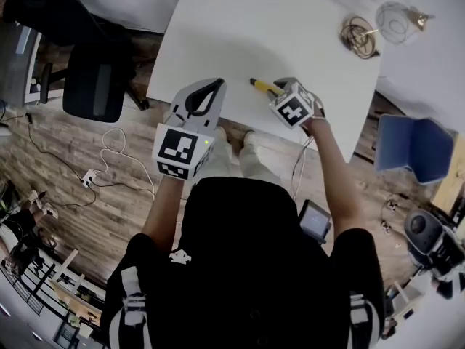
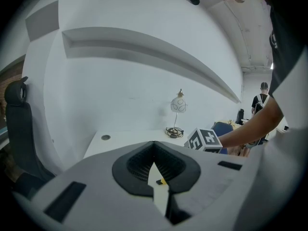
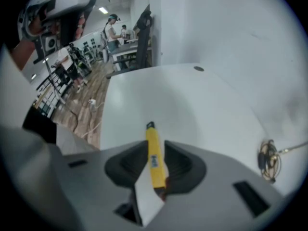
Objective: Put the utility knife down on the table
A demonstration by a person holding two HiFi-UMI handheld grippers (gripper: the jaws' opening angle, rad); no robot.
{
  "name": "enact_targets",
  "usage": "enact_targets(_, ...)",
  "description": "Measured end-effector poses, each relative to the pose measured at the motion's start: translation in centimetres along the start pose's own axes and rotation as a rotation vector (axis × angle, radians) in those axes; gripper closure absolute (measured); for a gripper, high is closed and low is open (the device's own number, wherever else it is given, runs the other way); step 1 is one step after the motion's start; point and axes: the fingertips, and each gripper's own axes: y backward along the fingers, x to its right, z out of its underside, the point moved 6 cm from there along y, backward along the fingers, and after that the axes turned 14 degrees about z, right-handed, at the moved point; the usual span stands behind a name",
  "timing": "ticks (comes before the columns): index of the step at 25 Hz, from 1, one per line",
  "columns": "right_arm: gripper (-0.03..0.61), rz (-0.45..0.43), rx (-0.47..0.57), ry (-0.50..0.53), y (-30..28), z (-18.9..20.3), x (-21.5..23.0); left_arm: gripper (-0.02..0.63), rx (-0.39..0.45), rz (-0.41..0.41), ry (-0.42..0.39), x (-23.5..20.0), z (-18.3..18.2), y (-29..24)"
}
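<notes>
Head view: utility knife [image 1: 263, 86] slim, yellow; black-tipped

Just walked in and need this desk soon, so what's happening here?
A person holds a gripper in each hand over the white table. The right gripper hangs over the yellow utility knife, jaws apart around it. The knife seems to lie on the table, not gripped. The left gripper is shut and empty, off to the side.

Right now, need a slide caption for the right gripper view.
Right gripper, jaws parted, over the yellow utility knife on the white table.
</notes>
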Motion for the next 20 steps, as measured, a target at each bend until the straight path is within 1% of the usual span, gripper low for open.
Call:
enact_targets(4, 0.472, 0.010, 0.058, -0.078, 2.4, -0.9, 0.4, 0.597, 0.012, -0.001, -0.017, 0.6, -0.9, 0.4)
enact_targets(8, 0.508, 0.040, 0.133, -0.109, 4.8, -2.3, 0.9, 0.597, 0.028, 0.000, -0.047, 1.1, -2.0, 0.6)
enact_targets(11, 0.518, 0.062, 0.189, -0.143, 6.7, -3.1, 1.1, 0.597, 0.045, -0.006, -0.062, 1.7, -2.7, 0.9)
enact_targets(20, 0.537, 0.136, 0.415, -0.290, 14.5, -6.6, 3.0, 0.597, 0.096, -0.014, -0.140, 2.9, -6.2, 2.0)
